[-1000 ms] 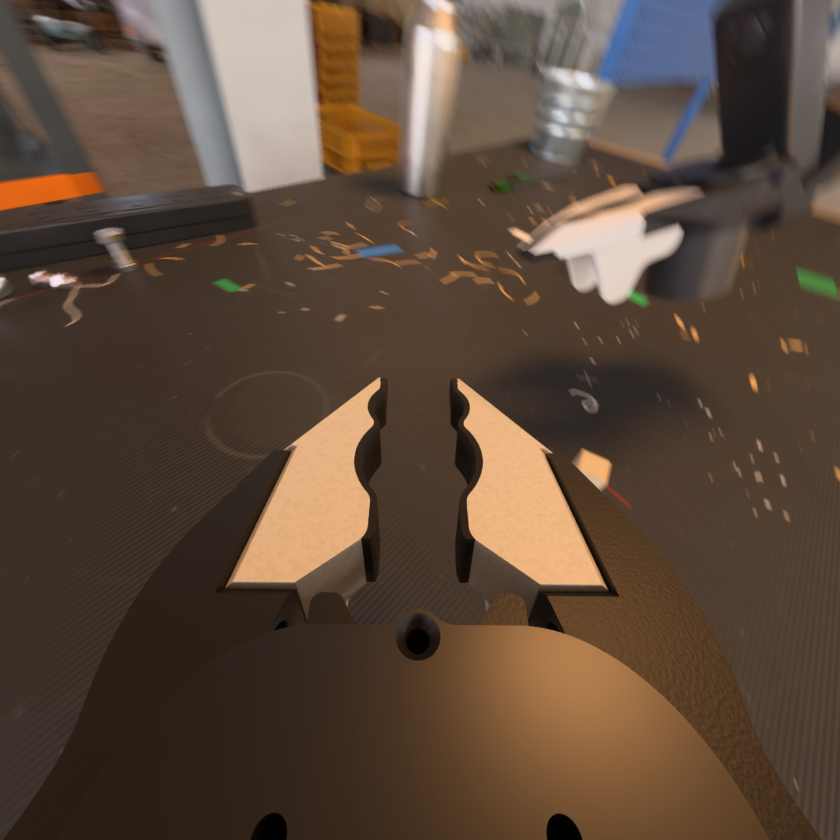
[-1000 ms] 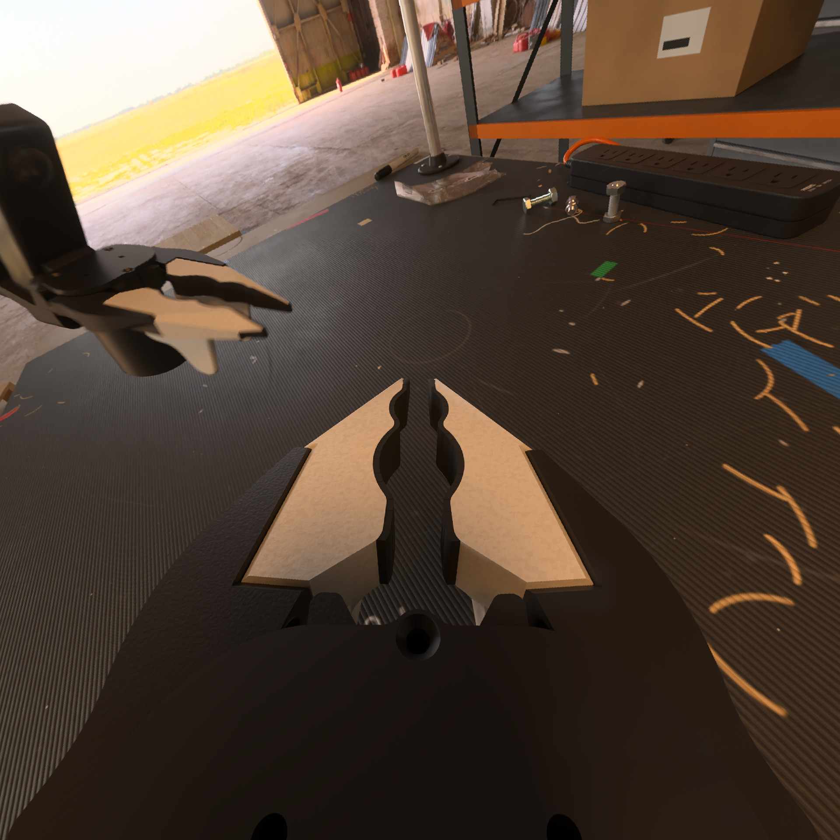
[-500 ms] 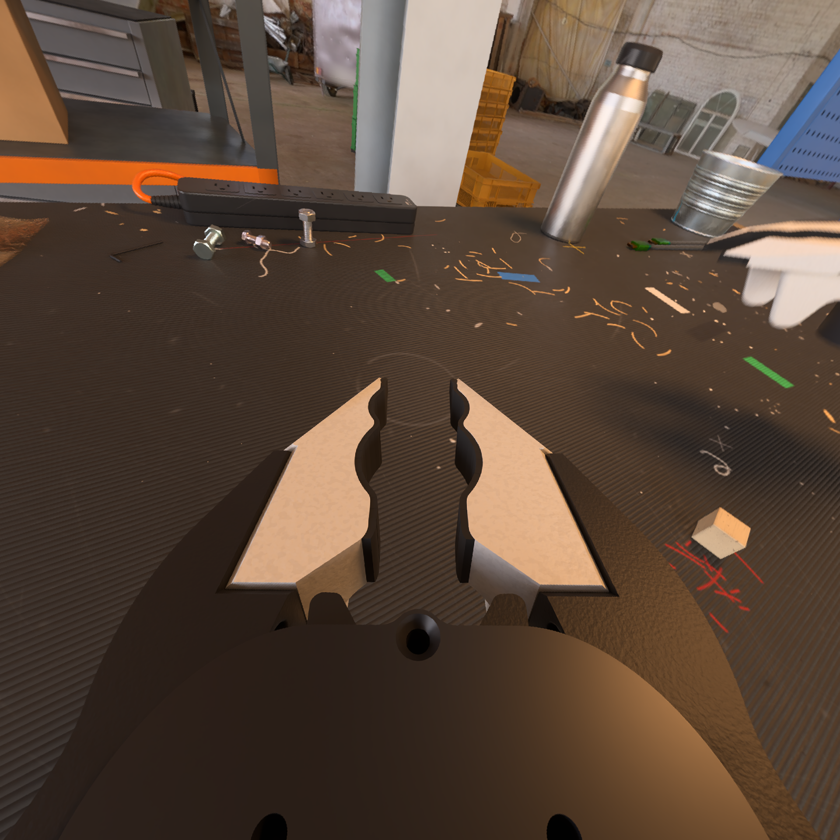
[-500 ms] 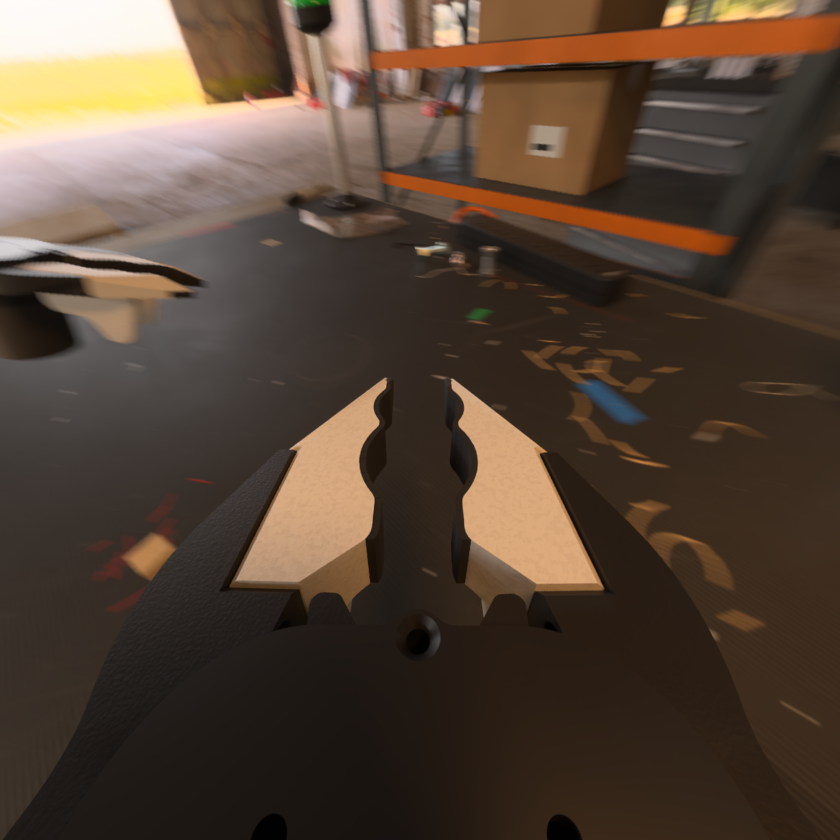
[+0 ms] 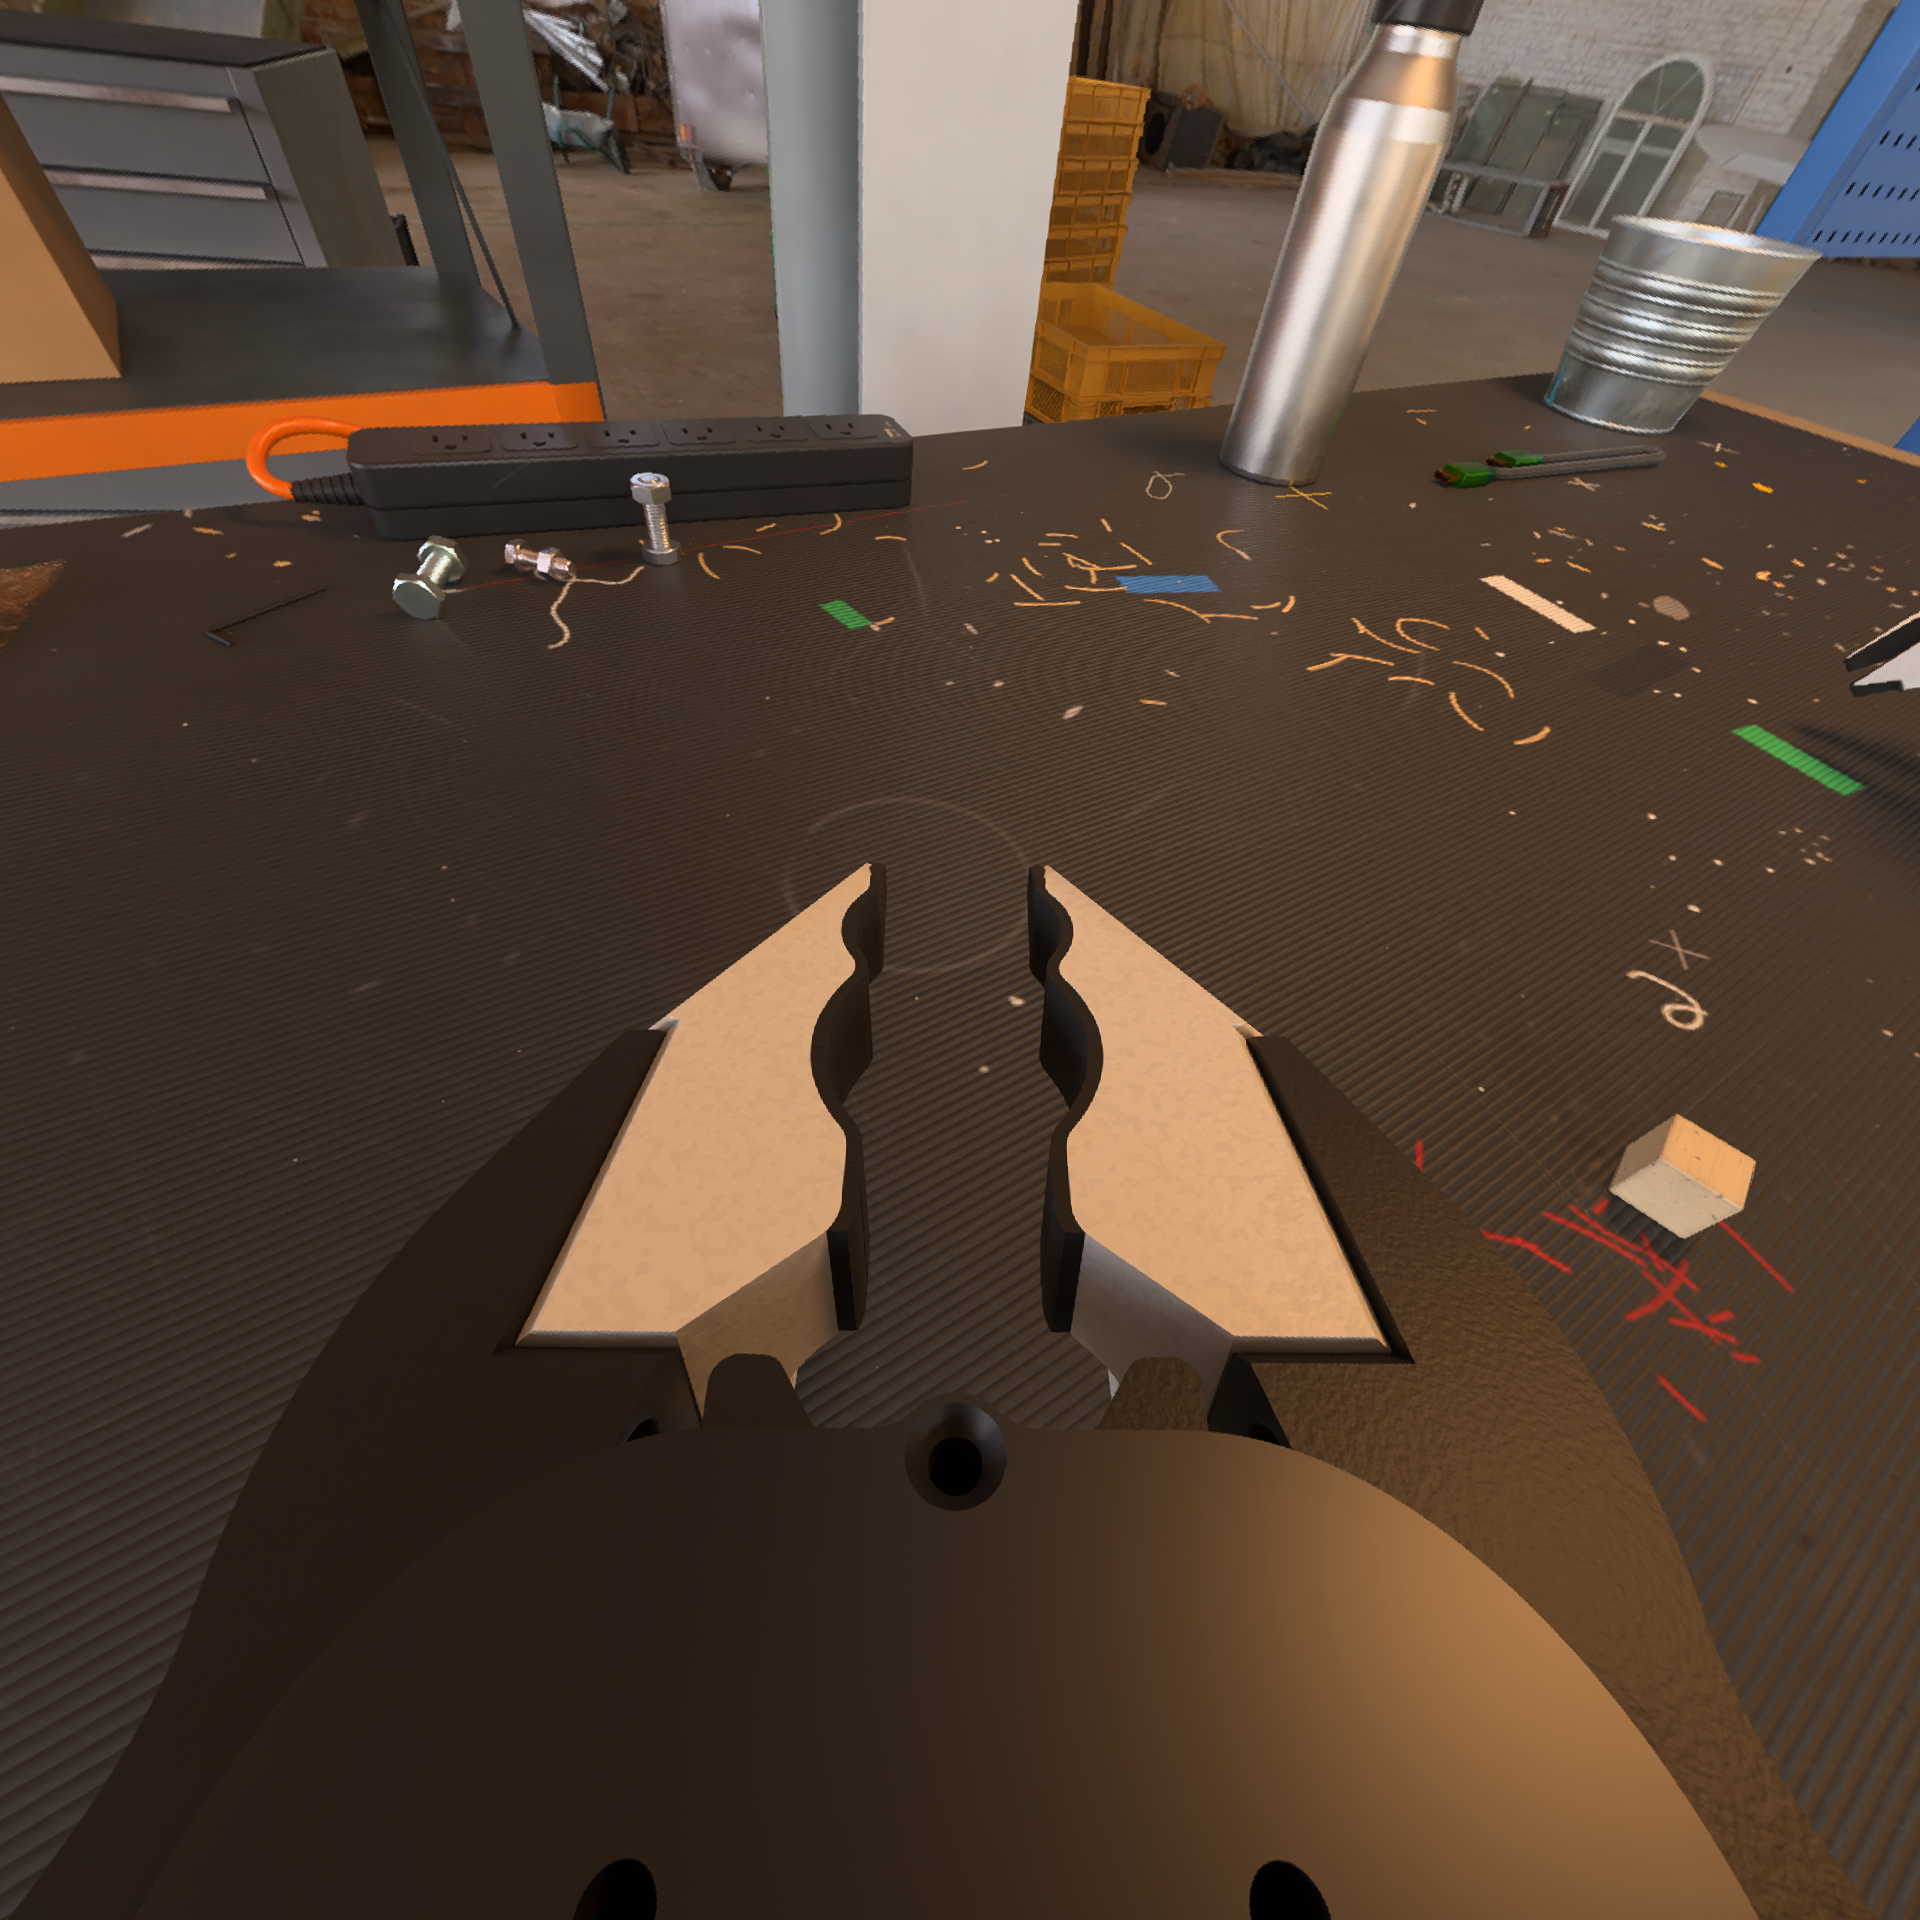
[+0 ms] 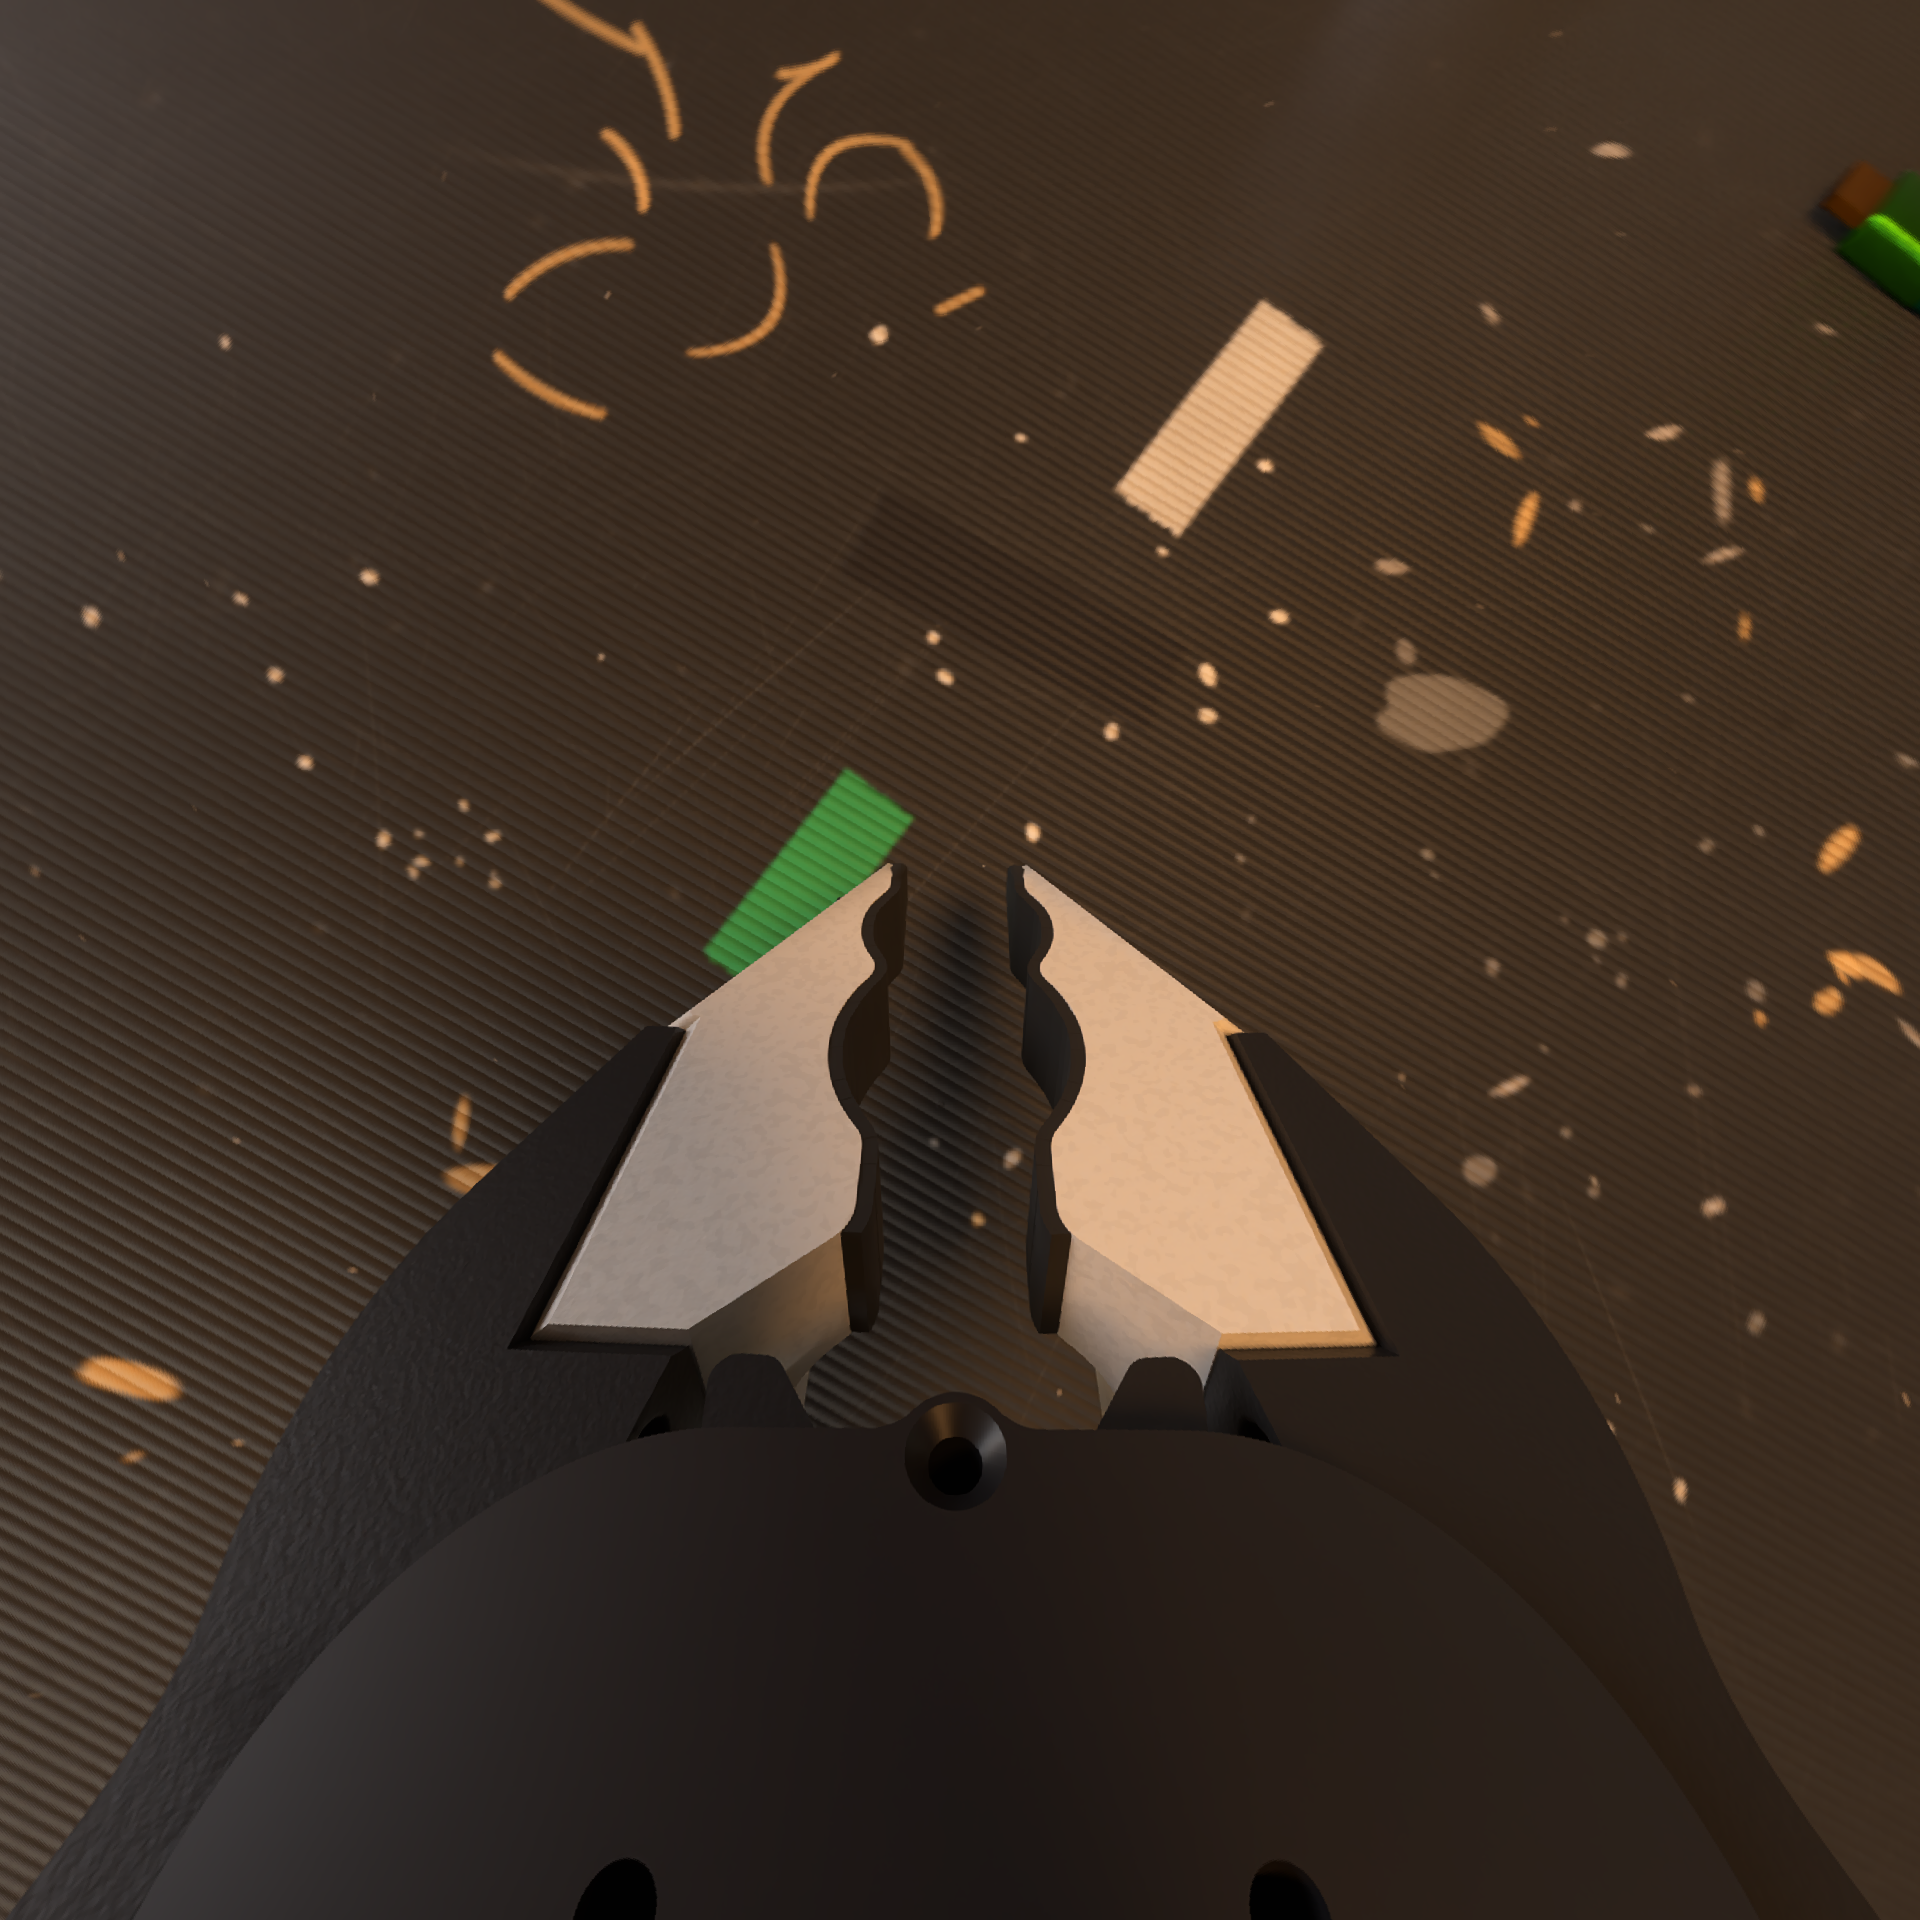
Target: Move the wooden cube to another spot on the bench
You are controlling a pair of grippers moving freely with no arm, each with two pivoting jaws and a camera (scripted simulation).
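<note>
A small wooden cube (image 5: 1683, 1188) lies on the dark ribbed bench (image 5: 416, 935) by red scribble marks, to the right of my left gripper (image 5: 956, 883). My left gripper is open and empty above the bench. My right gripper (image 6: 956, 883) is open and empty, pointing steeply down at the bench beside a green tape strip (image 6: 810, 868). The tips of the right gripper show at the right edge of the left wrist view (image 5: 1891, 665). The cube is not in the right wrist view.
At the back stand a black power strip (image 5: 623, 468), bolts (image 5: 655, 514), a steel bottle (image 5: 1330, 260), a metal bucket (image 5: 1662, 322) and a green-handled tool (image 5: 1538, 464). Wood shavings, a beige tape strip (image 6: 1216, 416) and a blue tape strip (image 5: 1169, 584) lie scattered.
My right gripper has tilted down toward the bench and moved right, almost out of the left wrist view. My left gripper has swung to look along the bench; the cube now shows at its right.
</note>
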